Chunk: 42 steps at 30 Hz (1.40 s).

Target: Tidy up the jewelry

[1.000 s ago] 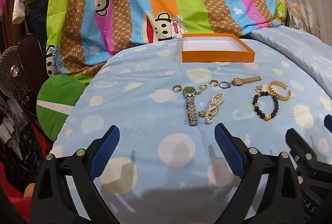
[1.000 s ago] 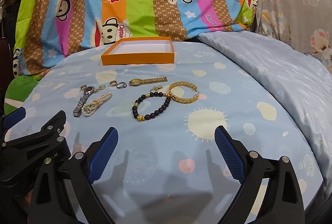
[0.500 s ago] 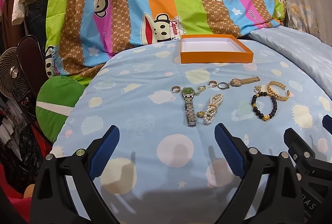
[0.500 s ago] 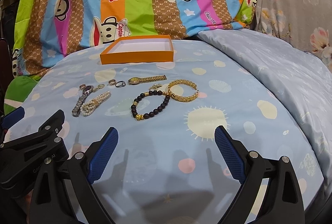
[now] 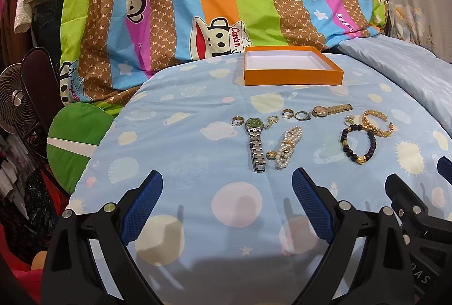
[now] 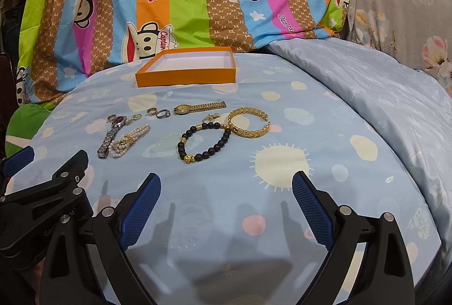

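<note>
Both grippers, left and right, agape, empty, slightly nearer the silver watch; orange box unfilled.

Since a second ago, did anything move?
Hardly. Both cameras drifted slightly, so the jewelry sits a touch higher in each view. Nothing was grabbed or dropped: the left gripper and right gripper stay open and empty, and the watches, bracelets and rings lie as before in front of the box.

The striped monkey-print quilt reads "Daul frank" on its orange stripe and "Captain" on monkey caps.
</note>
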Available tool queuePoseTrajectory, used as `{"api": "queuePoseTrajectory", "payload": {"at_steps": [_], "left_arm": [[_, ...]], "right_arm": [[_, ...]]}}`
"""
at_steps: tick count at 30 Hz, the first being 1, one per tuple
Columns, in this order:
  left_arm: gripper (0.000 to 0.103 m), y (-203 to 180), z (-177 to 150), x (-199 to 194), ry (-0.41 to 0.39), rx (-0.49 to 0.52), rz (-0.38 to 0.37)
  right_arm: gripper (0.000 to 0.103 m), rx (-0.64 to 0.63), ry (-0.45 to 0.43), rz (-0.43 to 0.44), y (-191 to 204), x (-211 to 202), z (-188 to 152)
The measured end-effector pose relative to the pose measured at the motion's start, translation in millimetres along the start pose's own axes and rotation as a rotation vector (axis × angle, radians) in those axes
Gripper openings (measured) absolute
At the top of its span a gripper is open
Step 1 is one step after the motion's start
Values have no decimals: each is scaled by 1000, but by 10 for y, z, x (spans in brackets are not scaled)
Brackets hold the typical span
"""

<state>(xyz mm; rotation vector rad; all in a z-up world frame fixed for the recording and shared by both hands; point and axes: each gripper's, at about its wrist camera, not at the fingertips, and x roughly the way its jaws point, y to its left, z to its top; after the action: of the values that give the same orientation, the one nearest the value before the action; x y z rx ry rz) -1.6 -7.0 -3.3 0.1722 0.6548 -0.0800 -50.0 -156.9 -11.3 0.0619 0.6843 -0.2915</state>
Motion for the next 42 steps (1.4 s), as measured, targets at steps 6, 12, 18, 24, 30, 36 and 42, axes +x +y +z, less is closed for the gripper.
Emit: {"api": "queuePoseTrajectory", "payload": {"at_steps": [6,12,18,24,30,36,42], "left_arm": [[90,1,2,0,1,0,0],[90,1,3,-1,0,0,0],[90,2,6,-1,1,-1,0],[90,-4,0,-3,2,-1,-1],[90,-5,2,0,2,-1,-2],[90,-3,4,-1,2,-1,-2],[91,-35,-10,-8,0,0,-23]], "right_arm": [[92,0,0,0,0,1,0],[92,1,2,0,-2,1,1],[92,2,5,1,-2,2,1],[92,3,5,0,-3,3,5],[92,6,10,2,2,4,-11],[92,6,10,3,-4,4,0],[92,29,35,23,-41,38,-23]]}}
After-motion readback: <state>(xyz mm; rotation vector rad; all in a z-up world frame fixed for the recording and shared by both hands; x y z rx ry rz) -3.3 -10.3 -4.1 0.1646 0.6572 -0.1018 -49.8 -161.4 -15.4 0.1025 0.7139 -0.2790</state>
